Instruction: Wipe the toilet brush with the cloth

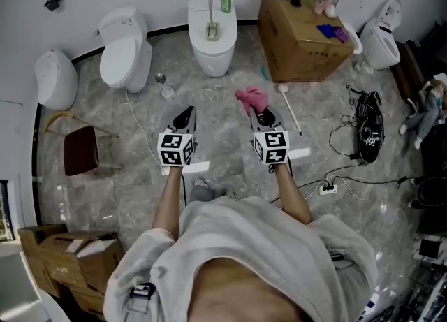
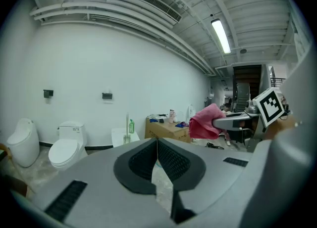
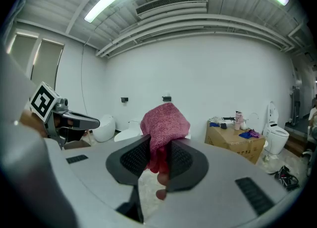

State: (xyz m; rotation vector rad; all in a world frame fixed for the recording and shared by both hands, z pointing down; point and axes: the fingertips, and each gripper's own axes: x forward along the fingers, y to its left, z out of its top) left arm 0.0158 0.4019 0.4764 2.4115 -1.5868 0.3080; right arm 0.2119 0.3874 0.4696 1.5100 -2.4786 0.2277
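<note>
**Cloth clamped in the right jaws, brush well ahead and partly hidden**

The right gripper [image 3: 158,148] has its jaws closed on the pink cloth [image 3: 165,123]; the cloth bunches up above the jaw tips and hangs a little below them, so the pads there are covered; the left gripper [image 2: 157,143] has its jaws pressed together with nothing between them.

Well ahead of both jaw pairs, roughly between their lines, a thin white handle that looks like the toilet brush [image 1: 211,10] stands upright in a small holder [image 1: 211,31] on the middle toilet [image 1: 213,59]; its head is sunk in the holder and cannot be seen; a green bottle [image 1: 225,1] stands just beside it.

Just right of the right jaws a white stick [image 1: 292,112] with a rounded end lies on the floor; it is too small to tell what it is; beyond it sits a cardboard box [image 1: 300,41], and the small things on top of it are unclear.
</note>
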